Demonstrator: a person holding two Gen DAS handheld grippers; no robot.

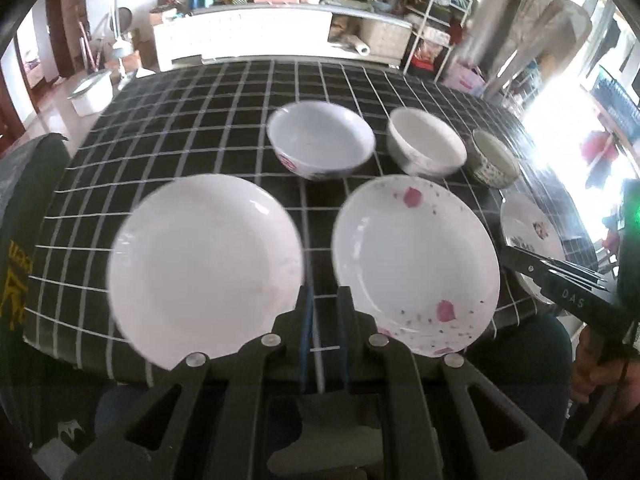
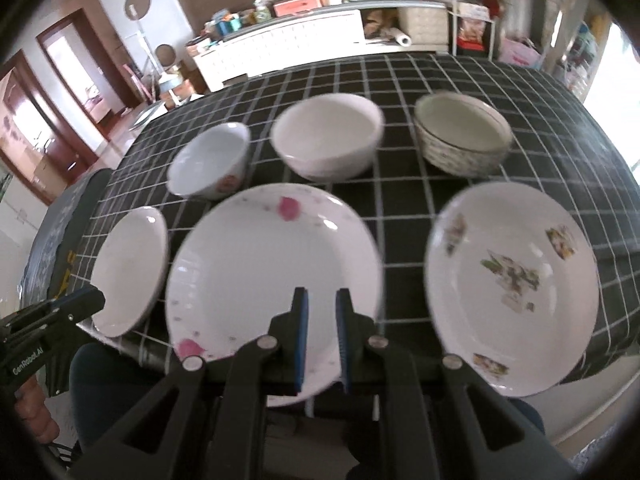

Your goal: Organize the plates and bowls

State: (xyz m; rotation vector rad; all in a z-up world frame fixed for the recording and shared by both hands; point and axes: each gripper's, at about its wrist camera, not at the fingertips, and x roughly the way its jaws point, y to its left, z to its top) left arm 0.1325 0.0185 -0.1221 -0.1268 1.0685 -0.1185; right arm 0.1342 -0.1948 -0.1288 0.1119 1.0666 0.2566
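Three plates lie along the near edge of the black checked table [image 1: 200, 128]: a plain white plate [image 1: 204, 264] [image 2: 128, 268], a pink-petal plate [image 1: 412, 264] [image 2: 272, 264] and a flower-print plate [image 2: 512, 276] [image 1: 528, 232]. Behind them stand a white bowl with a red mark [image 1: 320, 140] [image 2: 210, 160], a plain white bowl [image 1: 424, 146] [image 2: 328, 140] and a patterned bowl [image 1: 494, 162] [image 2: 462, 136]. My left gripper [image 1: 324, 300] hangs narrowly open and empty above the gap between the white and pink-petal plates. My right gripper [image 2: 322, 304] is narrowly open and empty above the pink-petal plate's near part.
The table's near edge runs just under both grippers. A long white cabinet [image 1: 240, 36] with clutter stands behind the table. A white tub [image 1: 90, 94] sits on the floor at the left. A dark bag [image 1: 24, 208] lies at the table's left end.
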